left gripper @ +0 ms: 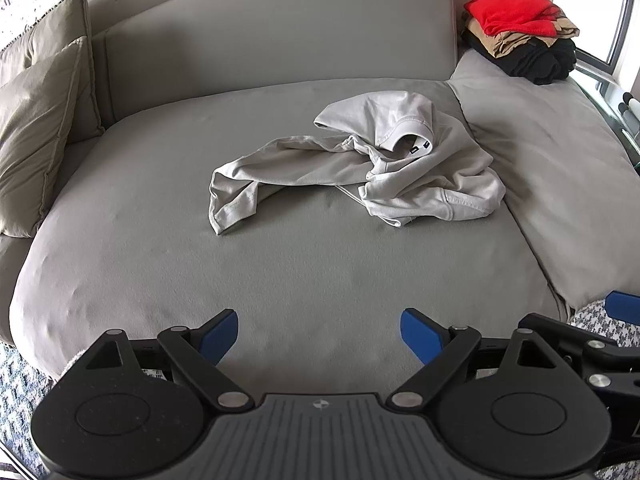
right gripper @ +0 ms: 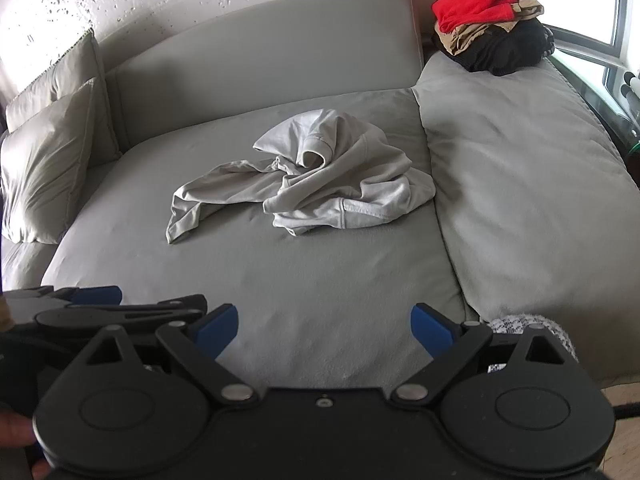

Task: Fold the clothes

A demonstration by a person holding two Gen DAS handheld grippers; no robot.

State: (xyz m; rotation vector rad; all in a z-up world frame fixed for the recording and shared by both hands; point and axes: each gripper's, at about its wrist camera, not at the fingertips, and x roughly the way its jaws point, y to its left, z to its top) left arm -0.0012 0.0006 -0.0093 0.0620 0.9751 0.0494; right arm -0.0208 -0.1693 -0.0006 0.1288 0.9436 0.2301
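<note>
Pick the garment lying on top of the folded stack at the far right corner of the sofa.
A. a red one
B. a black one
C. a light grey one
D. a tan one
A: the red garment lies uppermost on the stack, with a tan layer under it and black clothes at the bottom; the light grey sweatshirt lies crumpled apart on the seat cushion.

The sofa (left gripper: pixel 280 280) was grey, the crumpled sweatshirt (left gripper: pixel 420 168) pale grey, the folded stack (left gripper: pixel 520 32) red over tan over black, and the gripper pads (left gripper: pixel 220 334) blue.
</note>
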